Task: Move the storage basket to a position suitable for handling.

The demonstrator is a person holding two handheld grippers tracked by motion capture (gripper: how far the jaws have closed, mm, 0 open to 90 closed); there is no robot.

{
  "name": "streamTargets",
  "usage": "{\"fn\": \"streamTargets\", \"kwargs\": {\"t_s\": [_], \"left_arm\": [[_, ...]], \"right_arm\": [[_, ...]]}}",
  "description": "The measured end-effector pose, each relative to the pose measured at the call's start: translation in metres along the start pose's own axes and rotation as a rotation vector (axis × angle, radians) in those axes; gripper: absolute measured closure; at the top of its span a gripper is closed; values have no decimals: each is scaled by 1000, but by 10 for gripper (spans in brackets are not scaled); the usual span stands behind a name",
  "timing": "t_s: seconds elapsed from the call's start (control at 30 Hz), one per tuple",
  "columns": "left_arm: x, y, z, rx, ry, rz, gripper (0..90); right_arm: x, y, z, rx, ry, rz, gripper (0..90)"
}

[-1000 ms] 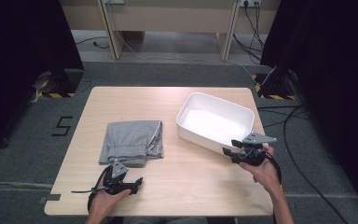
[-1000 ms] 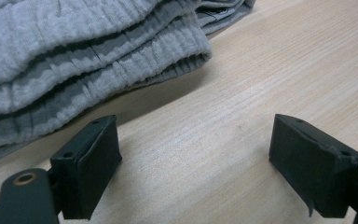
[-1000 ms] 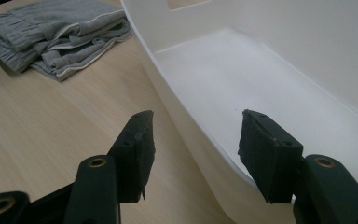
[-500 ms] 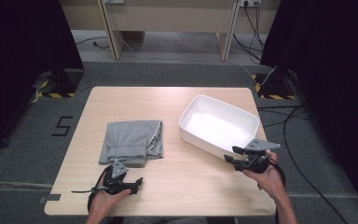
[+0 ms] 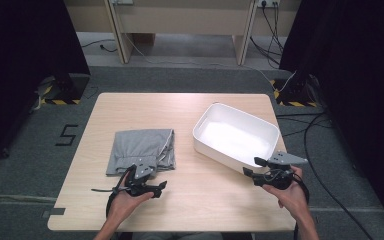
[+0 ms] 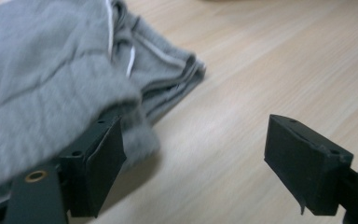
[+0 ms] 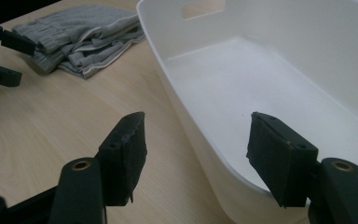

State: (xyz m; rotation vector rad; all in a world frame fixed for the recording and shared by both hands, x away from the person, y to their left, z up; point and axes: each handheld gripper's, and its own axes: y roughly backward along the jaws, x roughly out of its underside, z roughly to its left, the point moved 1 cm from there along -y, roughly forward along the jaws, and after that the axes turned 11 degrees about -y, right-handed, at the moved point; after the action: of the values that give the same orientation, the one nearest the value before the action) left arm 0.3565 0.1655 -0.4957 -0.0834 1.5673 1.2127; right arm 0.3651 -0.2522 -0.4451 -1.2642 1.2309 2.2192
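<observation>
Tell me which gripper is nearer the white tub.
Right. The right gripper is at the white tub's near wall, jaws open astride its rim. The left gripper is across the table at the folded grey garment's near edge, open.

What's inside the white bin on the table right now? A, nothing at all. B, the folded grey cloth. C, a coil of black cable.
A: the white bin has a bare floor, and the folded grey cloth lies on the table to its left.

Pale wooden table [image 5: 190, 107]; grey carpet [image 5: 180, 80] (cables [image 5: 325, 150] trailing)
</observation>
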Motion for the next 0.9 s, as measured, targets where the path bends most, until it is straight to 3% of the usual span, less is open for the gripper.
{"fn": "streamTargets", "kwargs": {"t_s": [0.3, 0.43, 0.6, 0.83, 0.9], "left_arm": [[-43, -18, 9, 73, 60, -52, 204], [-56, -24, 7, 81, 47, -47, 206], [-67, -31, 10, 84, 68, -51, 211], [-73, -35, 11, 81, 76, -56, 213], [-73, -35, 12, 81, 75, -55, 214]], "right_arm": [[-6, 17, -5, 200, -28, -44, 361], [-5, 17, -12, 260, -84, -49, 358], [-4, 11, -22, 334, -110, -41, 358], [-2, -2, -31, 335, -184, -17, 361], [-3, -4, -30, 345, -184, -8, 361]]}}
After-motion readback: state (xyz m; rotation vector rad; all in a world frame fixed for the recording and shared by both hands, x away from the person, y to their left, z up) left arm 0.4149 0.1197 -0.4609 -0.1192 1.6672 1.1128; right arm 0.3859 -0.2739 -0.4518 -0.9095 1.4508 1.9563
